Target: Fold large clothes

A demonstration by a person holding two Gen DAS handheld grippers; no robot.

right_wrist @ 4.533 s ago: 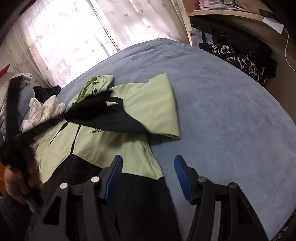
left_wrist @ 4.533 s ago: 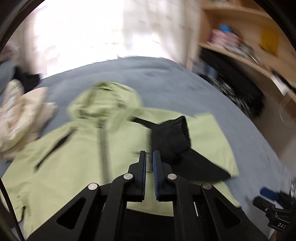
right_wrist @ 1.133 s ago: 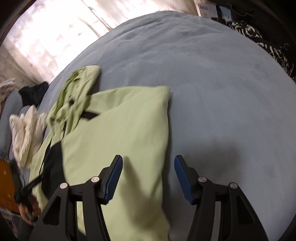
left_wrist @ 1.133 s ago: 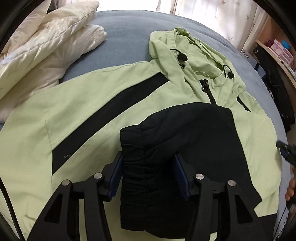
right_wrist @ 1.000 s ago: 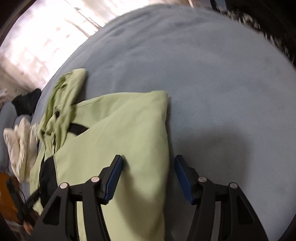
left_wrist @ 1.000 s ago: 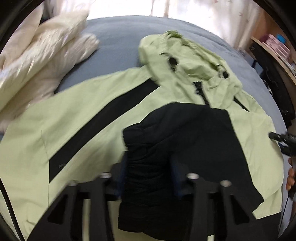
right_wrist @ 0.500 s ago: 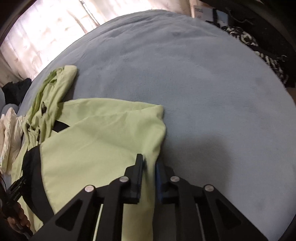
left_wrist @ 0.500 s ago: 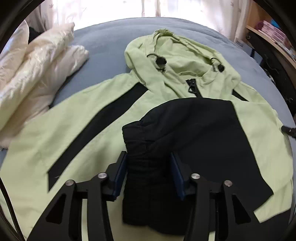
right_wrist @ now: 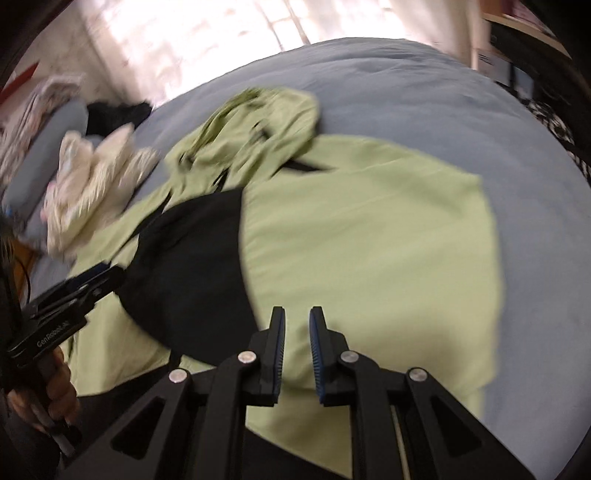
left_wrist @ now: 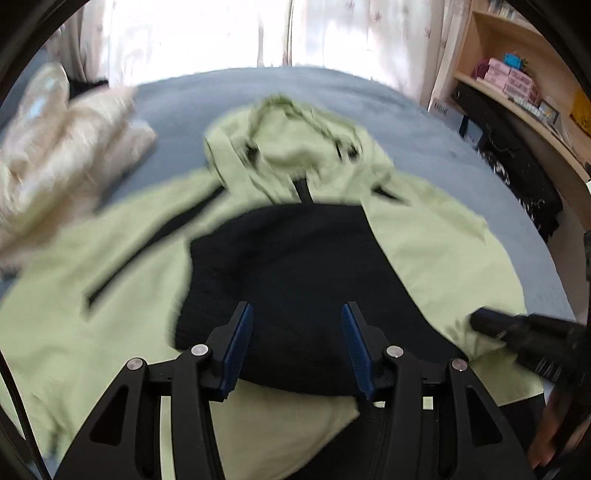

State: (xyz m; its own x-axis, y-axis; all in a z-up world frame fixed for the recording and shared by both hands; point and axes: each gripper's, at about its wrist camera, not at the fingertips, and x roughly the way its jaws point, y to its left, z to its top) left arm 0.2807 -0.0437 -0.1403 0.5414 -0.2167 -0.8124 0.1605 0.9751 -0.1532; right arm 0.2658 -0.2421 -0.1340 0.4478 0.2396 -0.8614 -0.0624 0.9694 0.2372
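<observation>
A light green and black hooded jacket (left_wrist: pixel 110 266) lies flat on the blue-grey bed, hood (left_wrist: pixel 295 147) toward the window. Its black sleeve (left_wrist: pixel 295 266) is folded across the chest. My left gripper (left_wrist: pixel 297 343) is open above the black sleeve and holds nothing. My right gripper (right_wrist: pixel 296 350) hovers over the jacket (right_wrist: pixel 369 240), where the folded-in green side panel lies, its jaws narrowly parted with nothing visibly pinched between them. The right gripper also shows in the left wrist view (left_wrist: pixel 517 332) at the jacket's right edge, and the left gripper shows in the right wrist view (right_wrist: pixel 74 291).
A cream padded garment (left_wrist: pixel 55 147) is piled left of the jacket, also in the right wrist view (right_wrist: pixel 92 173). The blue-grey bed (right_wrist: pixel 406 92) stretches to the right. Wooden shelves (left_wrist: pixel 517 85) and dark clothes (left_wrist: pixel 524 177) stand at the right. Curtains (left_wrist: pixel 221 33) hang behind.
My left gripper has pulled back and up from the black sleeve and opened wider. My right gripper, pinched on the green edge half a second ago, has parted slightly and moved back over the panel.
</observation>
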